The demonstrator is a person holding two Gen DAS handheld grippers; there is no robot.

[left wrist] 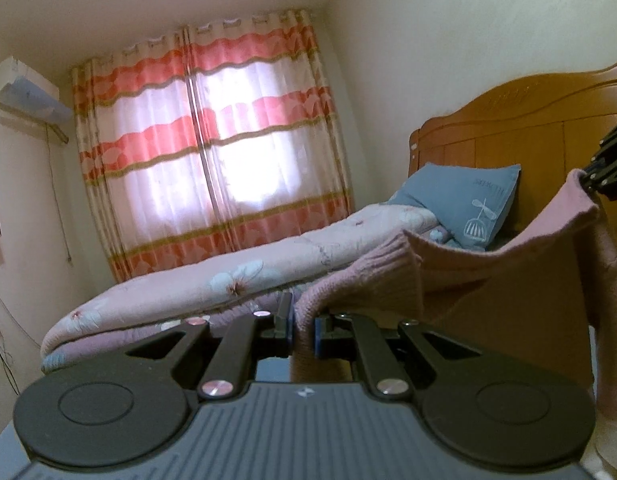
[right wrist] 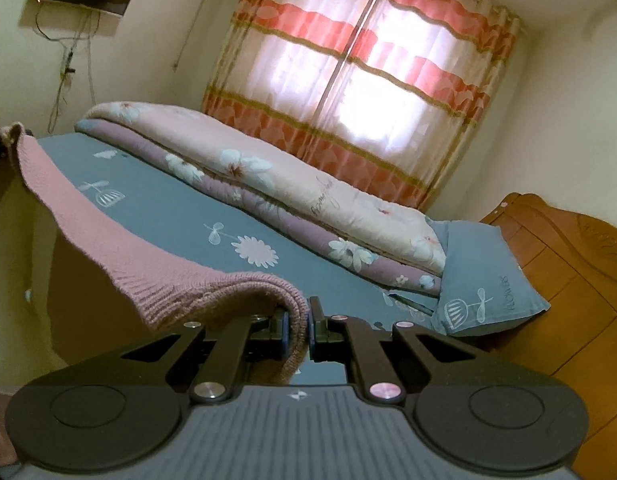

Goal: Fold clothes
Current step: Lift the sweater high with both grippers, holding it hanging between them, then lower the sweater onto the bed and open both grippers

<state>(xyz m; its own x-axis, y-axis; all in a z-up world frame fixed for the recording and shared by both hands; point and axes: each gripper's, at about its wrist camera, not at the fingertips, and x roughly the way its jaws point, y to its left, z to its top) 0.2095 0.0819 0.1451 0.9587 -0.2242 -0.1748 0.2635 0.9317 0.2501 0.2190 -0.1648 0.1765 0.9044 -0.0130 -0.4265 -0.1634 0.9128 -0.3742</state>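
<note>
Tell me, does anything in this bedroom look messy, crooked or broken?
Nothing stands out. The pink knitted sweater hangs stretched between the left gripper and right gripper, above the blue flower-print bedsheet. The folded floral quilt lies neatly.

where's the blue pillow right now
The blue pillow leans against the wooden headboard, right of the folded floral quilt in the right wrist view.

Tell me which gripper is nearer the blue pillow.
Right, probably. The right gripper, shut on the pink sweater, has the blue pillow just ahead to its right. From the left gripper, also clamping the sweater, it lies farther off, beyond the right gripper.
</note>
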